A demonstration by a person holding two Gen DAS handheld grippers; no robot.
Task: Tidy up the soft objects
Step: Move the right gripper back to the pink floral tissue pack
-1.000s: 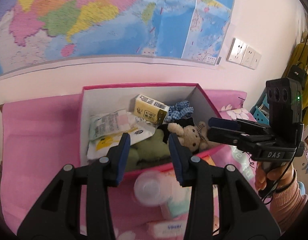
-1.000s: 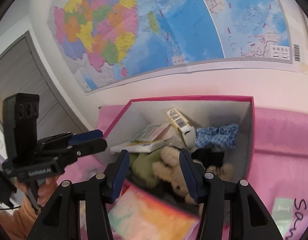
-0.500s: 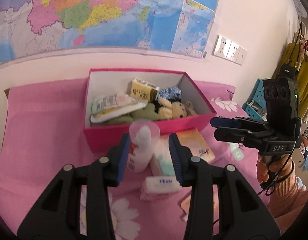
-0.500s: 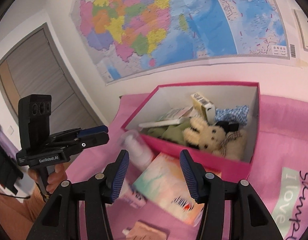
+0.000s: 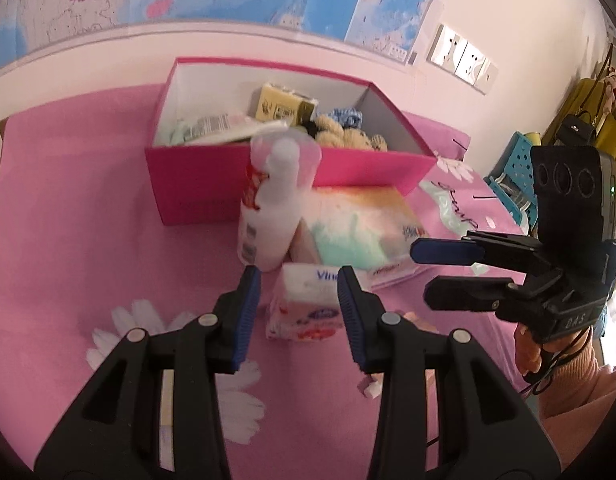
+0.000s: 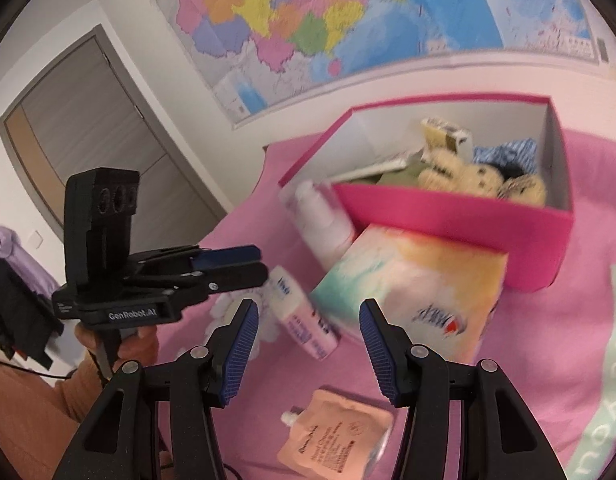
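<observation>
A pink box [image 5: 212,196] [image 6: 447,216] holds a plush bear [image 5: 347,136] [image 6: 475,178], a blue checked cloth [image 6: 507,152], a yellow carton [image 5: 280,106] and flat packets. In front of it lie a large tissue pack [image 5: 359,228] [image 6: 411,276], a small tissue pack [image 5: 308,300] [image 6: 304,316] and a white bottle [image 5: 272,208] [image 6: 323,220]. My left gripper [image 5: 300,300] is open and empty, hovering above the small tissue pack. My right gripper [image 6: 308,336] is open and empty, above the cloth near a peach pouch [image 6: 335,436]; it also shows in the left wrist view [image 5: 435,268].
A pink cloth with daisy prints [image 5: 68,220] covers the table. A map [image 6: 347,20] hangs on the wall behind. Wall sockets [image 5: 463,56], a blue crate [image 5: 511,168] and hanging bags stand to the right. A grey door [image 6: 80,128] is at the left.
Both grippers have pulled back and away from the box. The items in front of the box have come into view, and the left gripper now hovers over the small tissue pack.
</observation>
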